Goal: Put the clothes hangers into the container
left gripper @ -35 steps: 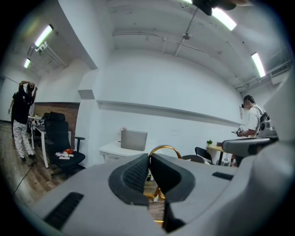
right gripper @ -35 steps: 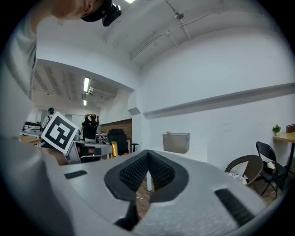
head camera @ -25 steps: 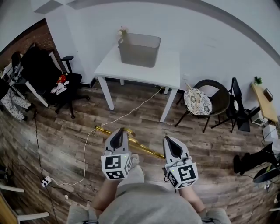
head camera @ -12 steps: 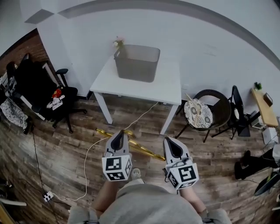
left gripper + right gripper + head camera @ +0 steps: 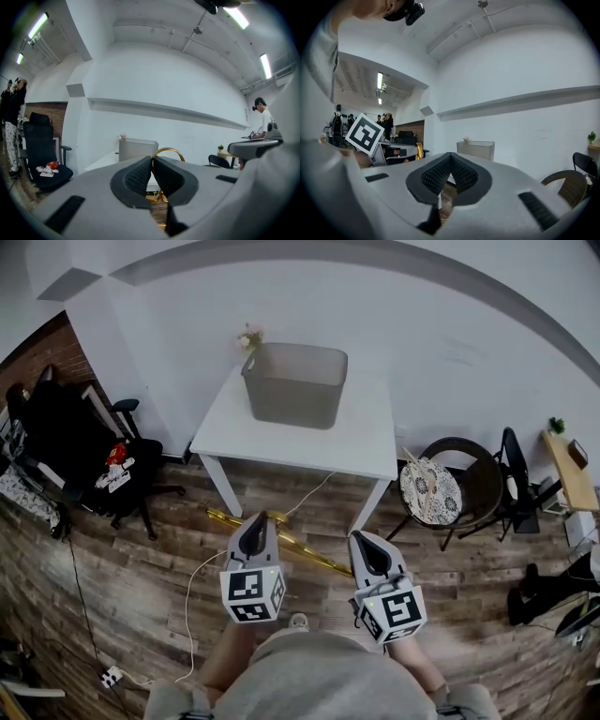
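Observation:
A gold clothes hanger (image 5: 311, 558) hangs slantwise over the wooden floor in front of me. My left gripper (image 5: 255, 521) is shut on it near its hook (image 5: 168, 151), which curves up just past the jaw tips. My right gripper (image 5: 364, 546) is level beside it with its jaws shut and nothing visible between them. The hanger's right end runs under that gripper, so I cannot tell if they touch. The grey open container (image 5: 295, 385) stands on the white table (image 5: 366, 442) ahead. It also shows as the container (image 5: 137, 149) in the left gripper view and the container (image 5: 476, 150) in the right gripper view.
A white cable (image 5: 202, 582) trails across the floor under the table. A black office chair (image 5: 112, 470) stands at the left, and a round chair with a patterned cushion (image 5: 429, 488) at the right. People stand far off at the left.
Both grippers and the gold hanger have moved forward together toward the white table. The table and the container now sit closer and larger in the head view.

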